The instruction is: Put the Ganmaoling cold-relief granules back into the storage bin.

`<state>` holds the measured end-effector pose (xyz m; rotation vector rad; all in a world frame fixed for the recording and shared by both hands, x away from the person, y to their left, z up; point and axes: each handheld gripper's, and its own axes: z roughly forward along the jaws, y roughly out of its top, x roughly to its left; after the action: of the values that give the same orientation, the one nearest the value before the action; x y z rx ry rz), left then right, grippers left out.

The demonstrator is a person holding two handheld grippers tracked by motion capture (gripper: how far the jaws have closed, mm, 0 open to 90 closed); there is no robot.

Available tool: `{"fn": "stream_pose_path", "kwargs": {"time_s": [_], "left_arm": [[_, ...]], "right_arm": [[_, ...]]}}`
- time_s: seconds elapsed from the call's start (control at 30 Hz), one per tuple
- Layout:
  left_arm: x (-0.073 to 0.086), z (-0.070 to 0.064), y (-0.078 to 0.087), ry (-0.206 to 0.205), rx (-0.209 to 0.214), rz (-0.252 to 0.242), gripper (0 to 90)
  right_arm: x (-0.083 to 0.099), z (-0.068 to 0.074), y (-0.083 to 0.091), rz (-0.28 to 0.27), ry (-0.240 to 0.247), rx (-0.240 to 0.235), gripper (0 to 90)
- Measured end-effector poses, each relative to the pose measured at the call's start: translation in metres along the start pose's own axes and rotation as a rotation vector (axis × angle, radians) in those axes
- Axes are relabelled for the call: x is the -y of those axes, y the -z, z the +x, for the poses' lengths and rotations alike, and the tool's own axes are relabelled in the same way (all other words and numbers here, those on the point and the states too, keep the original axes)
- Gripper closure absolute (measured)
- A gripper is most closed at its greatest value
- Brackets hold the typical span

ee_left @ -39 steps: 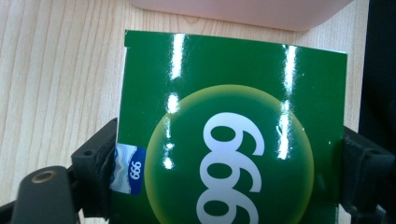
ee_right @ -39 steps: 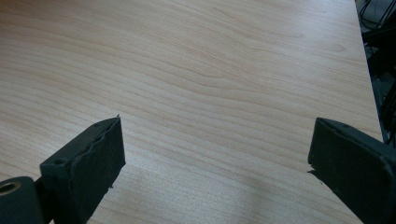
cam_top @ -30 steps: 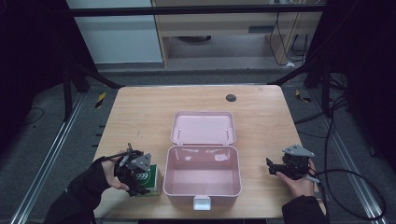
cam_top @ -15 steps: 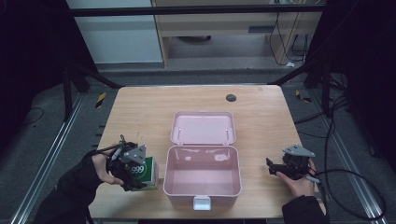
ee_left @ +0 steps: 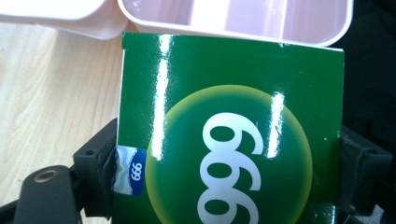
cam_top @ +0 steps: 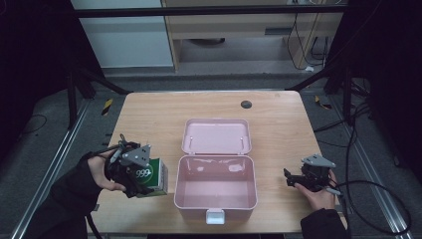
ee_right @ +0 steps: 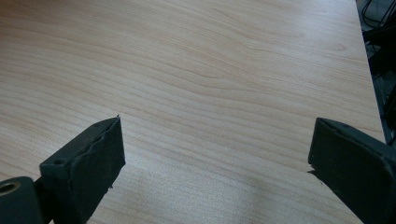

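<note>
The left gripper (cam_top: 142, 175) has its two black jaws clamped on the sides of a green box (ee_left: 229, 135), held near the table's (cam_top: 149, 114) front-left corner, just beside the left wall of the open pink case (cam_top: 215, 199). The step in hand looks like carrying the box to the case; the next move would call for lifting it over the near rim and lowering it into the empty tub before letting go. The box is glossy green card with a pale yellow-green disc, white "999" numerals and a small blue label. The right gripper (cam_top: 298, 179) rests near the front-right corner, jaws spread wide over bare wood.
</note>
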<state>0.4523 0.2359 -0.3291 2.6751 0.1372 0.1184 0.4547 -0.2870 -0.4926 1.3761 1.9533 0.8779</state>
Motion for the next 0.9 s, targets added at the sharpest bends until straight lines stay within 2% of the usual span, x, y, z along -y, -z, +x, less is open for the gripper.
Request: {"fn": "stream_pose_path", "kwargs": {"time_s": [0.37,0.9], "left_arm": [[-0.019,-0.003,0.021,-0.014,-0.001,-0.016,14.0],[-0.042,-0.005,0.025,-0.029,0.025,-0.02,14.1]], "right_arm": [[0.0,0.0,0.0,0.001,-0.001,0.0,4.0],[0.0,0.0,0.0,0.005,0.002,0.0,4.0]]}}
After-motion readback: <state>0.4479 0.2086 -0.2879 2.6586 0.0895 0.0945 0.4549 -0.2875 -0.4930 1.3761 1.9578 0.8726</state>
